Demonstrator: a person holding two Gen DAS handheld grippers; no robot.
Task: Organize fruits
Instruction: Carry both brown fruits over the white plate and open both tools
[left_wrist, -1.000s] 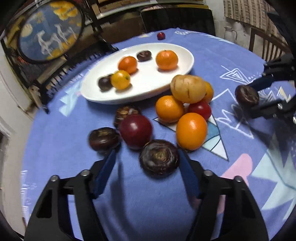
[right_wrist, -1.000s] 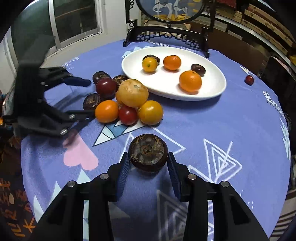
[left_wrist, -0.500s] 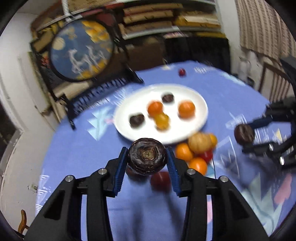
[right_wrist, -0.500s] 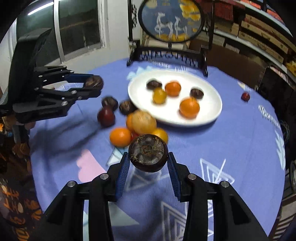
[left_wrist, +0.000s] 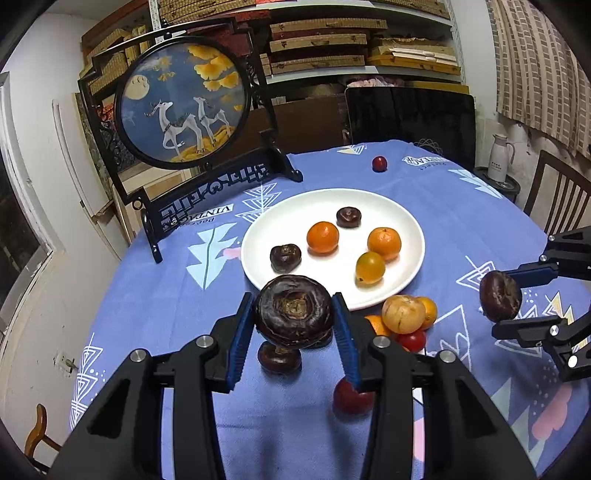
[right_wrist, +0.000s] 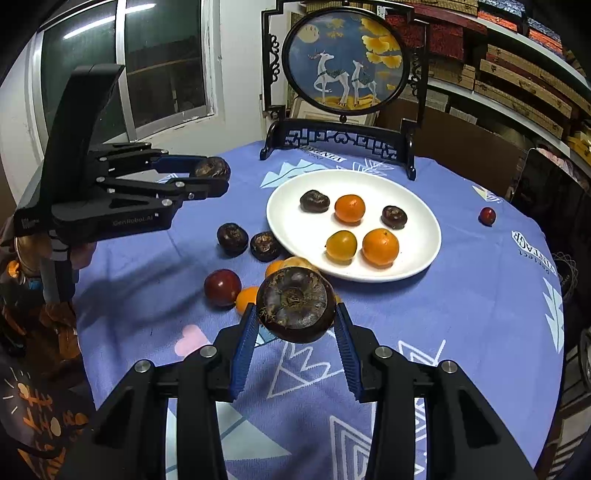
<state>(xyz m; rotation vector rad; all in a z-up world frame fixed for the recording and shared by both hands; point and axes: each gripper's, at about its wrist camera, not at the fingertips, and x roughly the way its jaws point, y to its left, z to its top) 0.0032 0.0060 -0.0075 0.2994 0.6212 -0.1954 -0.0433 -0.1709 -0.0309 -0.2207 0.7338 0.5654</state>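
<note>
My left gripper (left_wrist: 293, 328) is shut on a dark brown water chestnut (left_wrist: 293, 310) and holds it in the air in front of the white plate (left_wrist: 410, 225). My right gripper (right_wrist: 295, 325) is shut on another water chestnut (right_wrist: 295, 302), also lifted; it shows at the right of the left wrist view (left_wrist: 500, 295). The plate (right_wrist: 424, 221) holds two water chestnuts, two oranges and a yellow fruit. A heap of oranges, a tan fruit (left_wrist: 403, 314) and a red tomato (left_wrist: 413, 339) lies beside the plate.
Two water chestnuts (right_wrist: 232, 238) and a dark red fruit (right_wrist: 222, 287) lie loose on the blue cloth. A small red fruit (right_wrist: 487, 215) sits far off by the table edge. A round deer screen on a black stand (left_wrist: 184, 99) stands behind the plate.
My left gripper closed on a water chestnut and lifted it off the cloth. Both grippers rose and carried their chestnuts toward the plate.
</note>
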